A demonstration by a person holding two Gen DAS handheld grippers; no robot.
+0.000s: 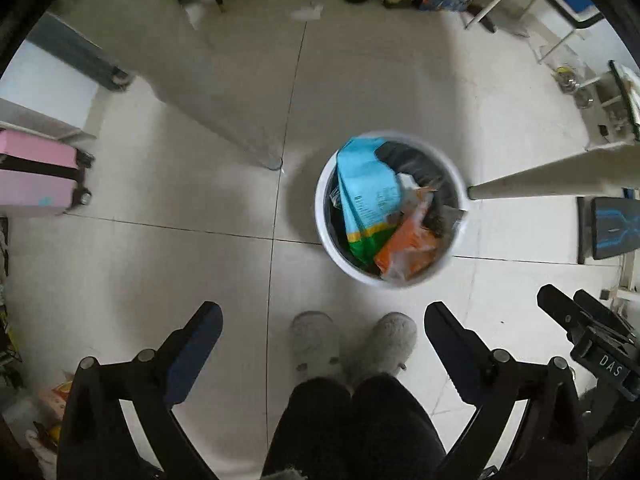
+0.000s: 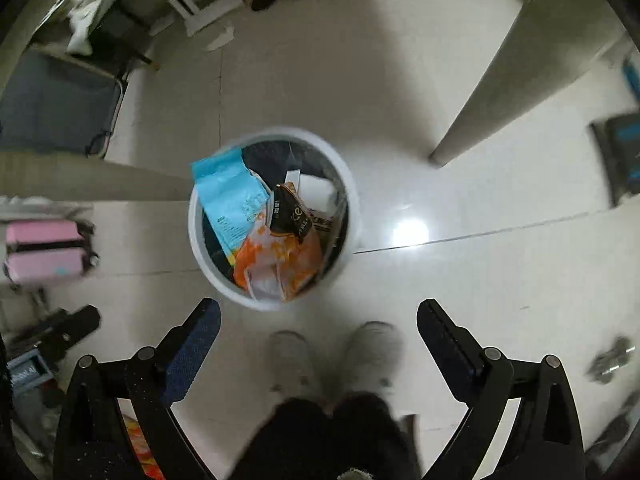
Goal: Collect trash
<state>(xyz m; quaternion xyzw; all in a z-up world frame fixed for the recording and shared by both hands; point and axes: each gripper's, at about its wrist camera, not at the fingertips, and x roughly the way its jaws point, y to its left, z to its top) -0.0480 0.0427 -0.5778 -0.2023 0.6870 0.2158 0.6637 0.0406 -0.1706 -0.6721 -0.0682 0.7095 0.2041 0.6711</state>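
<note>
A white round trash bin (image 1: 325,184) stands on the tiled floor, also in the right wrist view (image 2: 195,248). It holds a light blue bag (image 1: 366,192) (image 2: 230,196), an orange wrapper (image 1: 408,246) (image 2: 280,264), a dark wrapper (image 2: 290,216) and white paper (image 2: 316,190). My left gripper (image 1: 322,320) is open and empty, high above the floor, near the bin. My right gripper (image 2: 318,316) is open and empty above the bin's near side; it also shows in the left wrist view (image 1: 588,320).
The person's feet in grey slippers (image 1: 352,344) stand just before the bin. A pink suitcase (image 1: 36,178) is at the left. Table legs (image 1: 552,178) (image 2: 520,80) flank the bin. White scraps (image 1: 308,11) (image 2: 222,38) lie on the far floor near stools and boxes.
</note>
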